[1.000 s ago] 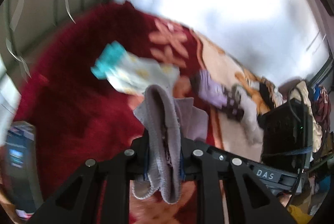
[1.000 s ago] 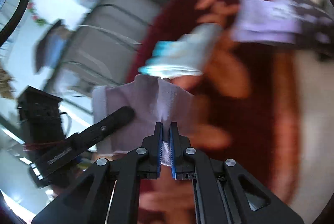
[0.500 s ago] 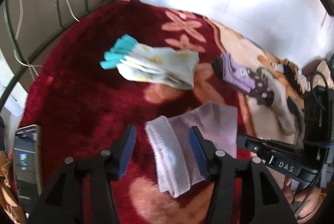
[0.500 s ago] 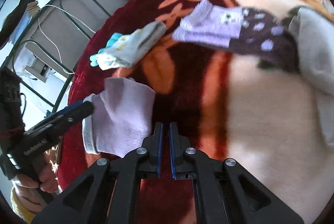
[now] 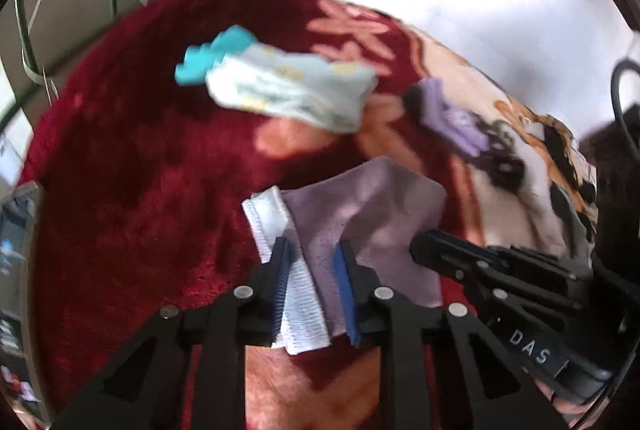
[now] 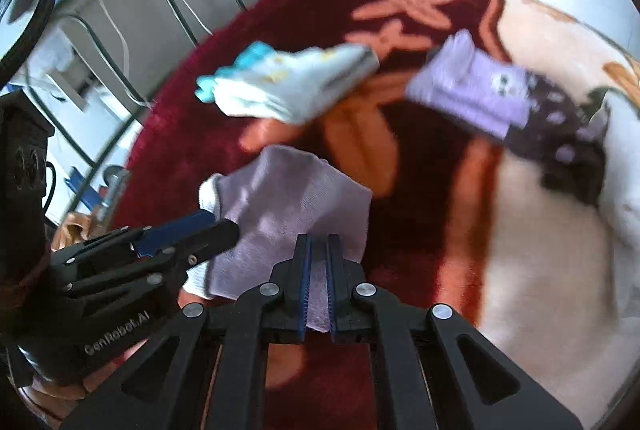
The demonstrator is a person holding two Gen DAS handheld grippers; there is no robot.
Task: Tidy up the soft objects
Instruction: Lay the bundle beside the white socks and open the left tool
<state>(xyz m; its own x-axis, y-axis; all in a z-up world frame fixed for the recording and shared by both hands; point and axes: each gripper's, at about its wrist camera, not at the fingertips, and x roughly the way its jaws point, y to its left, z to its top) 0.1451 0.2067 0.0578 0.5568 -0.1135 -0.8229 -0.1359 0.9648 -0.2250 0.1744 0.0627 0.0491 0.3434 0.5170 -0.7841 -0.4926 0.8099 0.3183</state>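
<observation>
A lilac sock (image 5: pixel 372 201) with a white cuff lies spread on the red rug (image 5: pixel 120 169). My left gripper (image 5: pixel 314 250) is closing its jaws on the cuff, and the fabric fills the gap between its pads. From the right, my right gripper (image 5: pixel 424 246) reaches the sock's other edge. In the right wrist view that gripper (image 6: pixel 318 242) is shut on a fold of the lilac sock (image 6: pixel 292 197), with the left gripper (image 6: pixel 224 226) at the cuff. Farther back lie a pale blue sock with teal toes (image 5: pixel 292 89) and a purple sock pair (image 5: pixel 452 117).
The rug (image 6: pixel 420 169) turns cream with orange bands (image 6: pixel 540 230) to the right. A metal rack with cables (image 6: pixel 100 29) stands behind the rug's far left edge. A dark phone-like device (image 5: pixel 16 230) lies at the left. A hand holds the left gripper's handle.
The sock went from hanging in both grippers to lying flat on the rug. Both grippers let it go, then came down and closed on it again, left at the cuff, right at the opposite edge.
</observation>
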